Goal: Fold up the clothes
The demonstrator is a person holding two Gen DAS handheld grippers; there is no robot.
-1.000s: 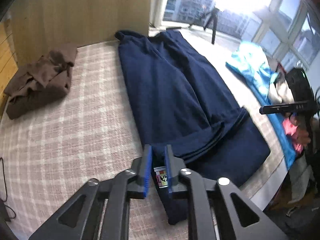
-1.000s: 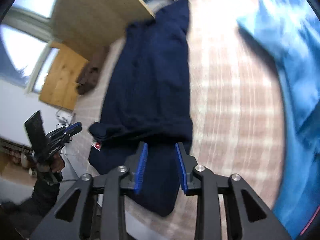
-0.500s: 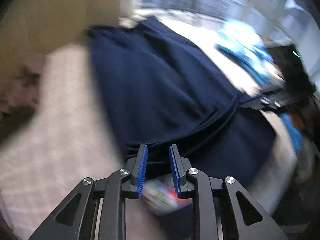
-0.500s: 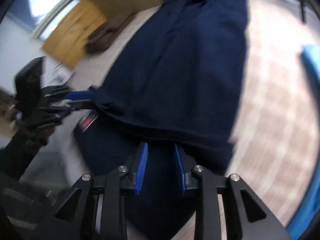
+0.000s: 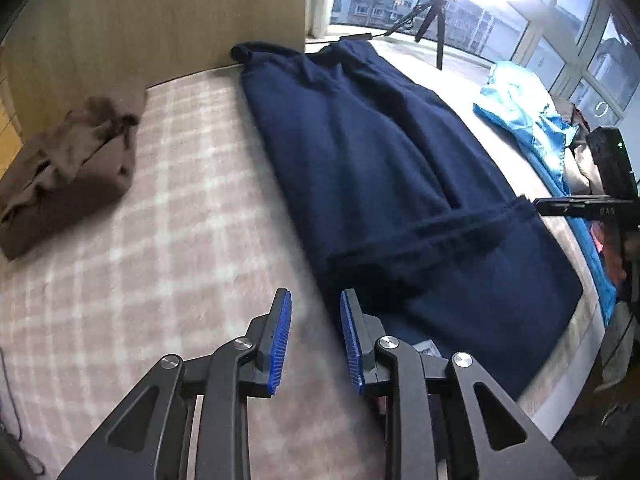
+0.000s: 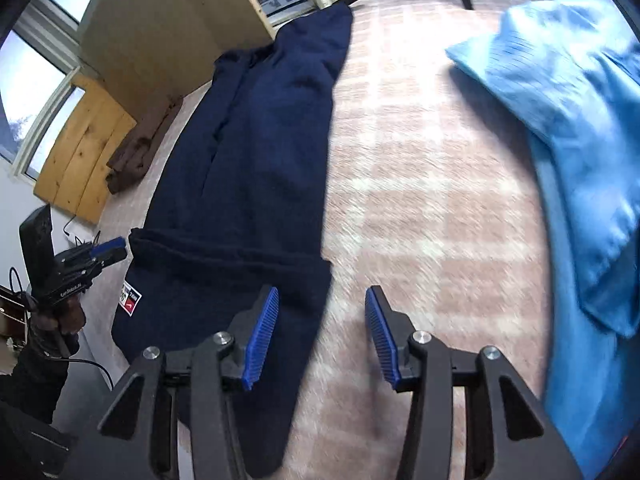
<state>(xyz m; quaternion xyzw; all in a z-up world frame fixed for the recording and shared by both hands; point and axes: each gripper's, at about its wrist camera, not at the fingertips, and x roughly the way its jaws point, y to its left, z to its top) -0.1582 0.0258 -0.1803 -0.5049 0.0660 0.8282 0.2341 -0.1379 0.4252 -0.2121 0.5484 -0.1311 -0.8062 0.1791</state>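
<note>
Navy garment point(image 5: 392, 168) folded, both fingers opening, empty, red label point(image 6: 131, 299) in right view only

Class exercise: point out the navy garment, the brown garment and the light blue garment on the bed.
navy garment point(image 5: 380, 168): left wrist view, middle of its flat body.
brown garment point(image 5: 68, 168): left wrist view, top of the folded bundle.
light blue garment point(image 6: 576, 128): right wrist view, its upper spread.
</note>
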